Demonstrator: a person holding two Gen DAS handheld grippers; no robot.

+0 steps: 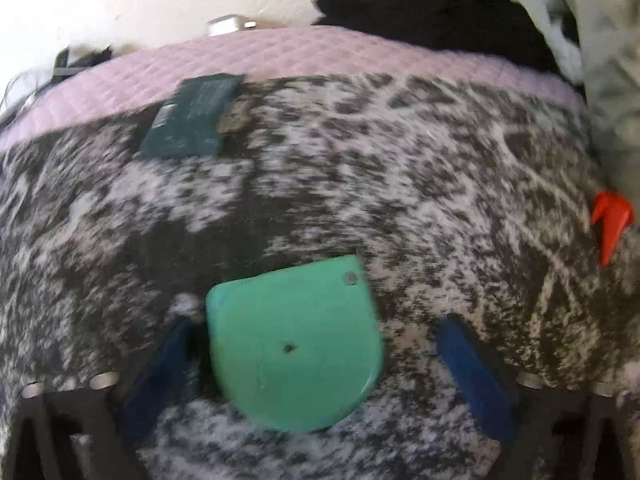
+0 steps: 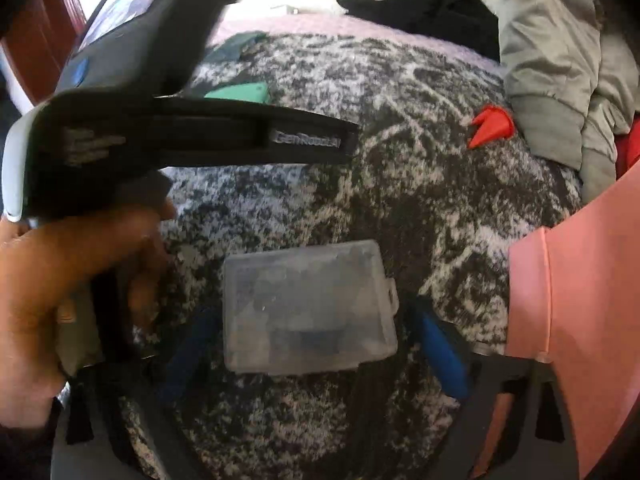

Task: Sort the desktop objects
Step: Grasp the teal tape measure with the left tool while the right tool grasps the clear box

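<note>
Speckled blanket (image 1: 360, 184); rounded green case (image 1: 294, 344); translucent box (image 2: 310, 308).

A soft bed cover (image 1: 360, 160) with gray and white spots holds the things — a green flat piece (image 1: 294, 344) near, a dark green packet (image 1: 192, 120) far left, a red pointy piece (image 1: 610, 220) right, and a clear little box (image 2: 308, 312).
</note>
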